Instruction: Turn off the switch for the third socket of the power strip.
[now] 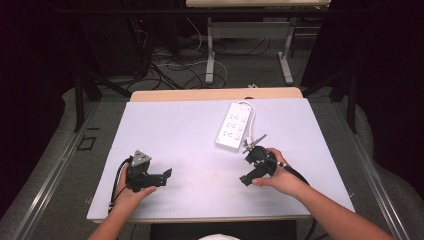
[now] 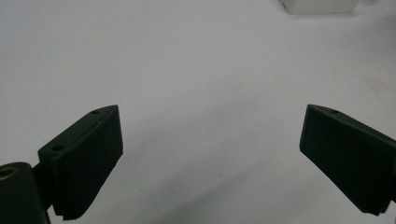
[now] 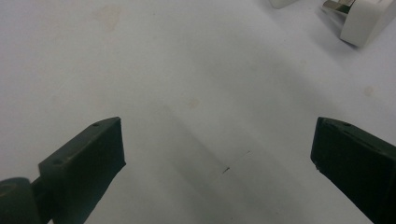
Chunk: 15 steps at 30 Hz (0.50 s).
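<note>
A white power strip (image 1: 233,127) lies on the white table (image 1: 175,125), right of the middle, with its white cord looping along its right side. Its white plug (image 3: 363,19) lies on the table with metal prongs showing, at the top right of the right gripper view. My right gripper (image 1: 246,168) is held just in front of the strip's near end, angled left; its jaws (image 3: 218,122) stand wide open over bare table. My left gripper (image 1: 166,176) rests at the front left, pointing right, jaws (image 2: 211,112) wide open with nothing between them. A corner of the strip (image 2: 317,5) shows far ahead.
The table's wooden far edge (image 1: 215,93) shows beyond the white cover. Behind it are a second table's legs (image 1: 210,60) and loose cables (image 1: 170,70) on the floor. Dark frame posts (image 1: 79,100) stand at both sides.
</note>
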Each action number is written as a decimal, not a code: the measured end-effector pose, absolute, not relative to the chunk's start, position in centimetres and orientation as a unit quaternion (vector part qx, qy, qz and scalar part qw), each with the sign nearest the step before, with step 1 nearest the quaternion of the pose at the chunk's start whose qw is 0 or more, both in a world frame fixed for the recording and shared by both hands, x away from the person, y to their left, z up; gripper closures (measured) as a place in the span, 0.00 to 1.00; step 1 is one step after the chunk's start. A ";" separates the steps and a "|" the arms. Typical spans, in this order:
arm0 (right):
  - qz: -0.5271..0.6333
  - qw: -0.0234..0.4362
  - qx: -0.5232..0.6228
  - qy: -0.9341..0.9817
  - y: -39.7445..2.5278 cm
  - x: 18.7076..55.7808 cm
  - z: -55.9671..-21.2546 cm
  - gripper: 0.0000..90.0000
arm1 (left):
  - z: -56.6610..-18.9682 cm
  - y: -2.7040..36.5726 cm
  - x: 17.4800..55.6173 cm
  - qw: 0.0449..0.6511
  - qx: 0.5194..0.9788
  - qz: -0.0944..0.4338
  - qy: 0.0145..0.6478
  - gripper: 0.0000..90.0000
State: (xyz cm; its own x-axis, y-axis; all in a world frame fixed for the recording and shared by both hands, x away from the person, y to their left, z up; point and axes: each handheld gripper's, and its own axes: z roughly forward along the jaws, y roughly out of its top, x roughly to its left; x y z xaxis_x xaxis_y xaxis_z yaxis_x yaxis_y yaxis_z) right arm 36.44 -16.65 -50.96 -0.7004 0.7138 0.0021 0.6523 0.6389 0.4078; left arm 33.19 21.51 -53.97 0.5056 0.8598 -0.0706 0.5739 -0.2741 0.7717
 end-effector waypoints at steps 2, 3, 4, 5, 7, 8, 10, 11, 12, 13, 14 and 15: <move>0.195 0.073 0.384 0.900 -16.5 36.6 -50.8 0.02 | -54.0 21.5 33.2 0.387 0.776 0.185 0.462 0.06; 0.198 0.079 0.382 0.899 -16.4 36.7 -50.8 0.02 | -54.0 21.5 33.2 0.387 0.777 0.185 0.462 0.06; 0.198 0.079 0.382 0.899 -16.4 36.7 -50.8 0.02 | -54.0 21.5 33.2 0.387 0.777 0.185 0.462 0.06; 0.187 0.079 0.384 0.901 -16.4 37.0 -50.6 0.02 | -54.0 21.5 33.2 0.387 0.777 0.185 0.462 0.06; 0.188 0.081 0.385 0.900 -16.4 37.3 -50.4 0.03 | -54.0 21.5 33.2 0.387 0.777 0.185 0.462 0.06; 0.192 0.078 0.397 0.894 -16.3 37.3 -50.3 0.03 | -54.0 21.5 33.2 0.388 0.777 0.184 0.461 0.07; 0.196 0.076 0.395 0.895 -16.3 37.7 -50.0 0.03 | -54.0 21.5 33.2 0.388 0.777 0.185 0.460 0.07; 0.192 0.081 0.390 0.897 -16.4 38.0 -49.8 0.03 | -54.0 21.5 33.2 0.388 0.777 0.185 0.460 0.07; 0.192 0.081 0.390 0.897 -16.4 38.0 -49.8 0.03 | -54.0 21.5 33.2 0.388 0.777 0.185 0.460 0.07; 0.188 0.077 0.395 0.896 -16.4 38.1 -49.5 0.03 | -54.0 21.5 33.2 0.387 0.777 0.185 0.462 0.07; 0.200 0.074 0.399 0.892 -16.3 38.2 -49.4 0.03 | -54.0 21.5 33.2 0.387 0.776 0.185 0.462 0.07; 0.200 0.080 0.399 0.891 -16.3 38.5 -49.0 0.03 | -54.0 21.5 33.2 0.387 0.776 0.185 0.462 0.07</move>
State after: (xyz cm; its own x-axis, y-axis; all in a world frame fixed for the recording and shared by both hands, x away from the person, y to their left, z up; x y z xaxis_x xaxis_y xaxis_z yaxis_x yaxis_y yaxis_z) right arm 38.54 -16.29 -48.98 -0.6691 0.7430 0.0172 0.6789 0.6016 0.4208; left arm 33.20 21.47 -53.99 0.5049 0.8603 -0.0698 0.5738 -0.2742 0.7717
